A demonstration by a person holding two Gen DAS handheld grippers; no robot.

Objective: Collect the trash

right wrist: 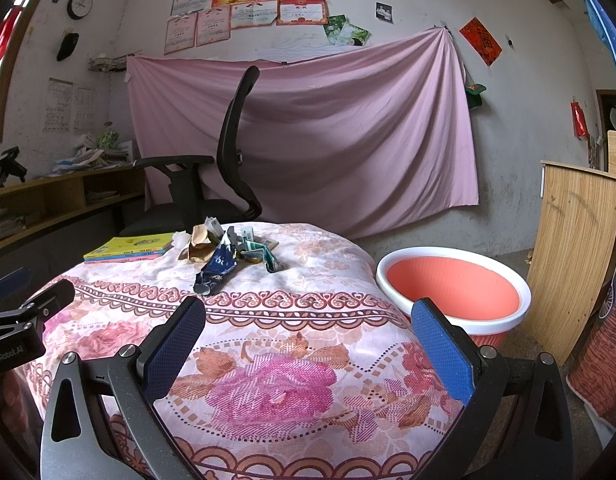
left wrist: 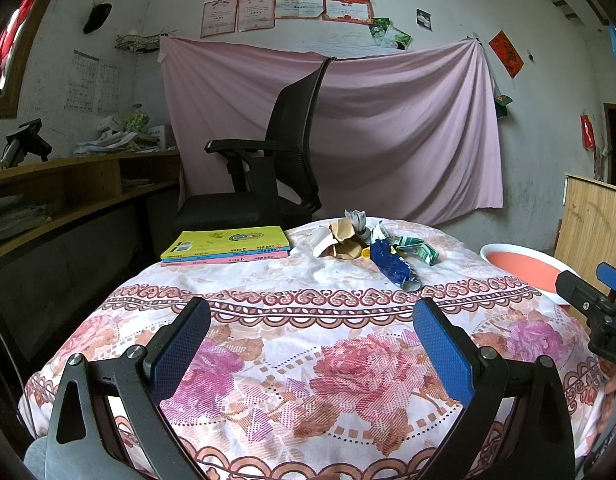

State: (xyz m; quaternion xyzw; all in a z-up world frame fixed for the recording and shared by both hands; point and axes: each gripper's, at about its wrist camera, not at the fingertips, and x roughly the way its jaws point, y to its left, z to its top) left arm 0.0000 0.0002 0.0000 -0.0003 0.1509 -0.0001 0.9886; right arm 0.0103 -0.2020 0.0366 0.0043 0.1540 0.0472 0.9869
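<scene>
Both tongs stand wide and hold nothing: I see my left gripper and right gripper poised above the near part of the floral tablecloth. Ahead of them, well apart, lies the trash pile of crumpled wrappers, its blue foil wrapper nearest the fingers. Just left of the pile sits a stack of books. Beside the table, to the right, stands an orange bin.
</scene>
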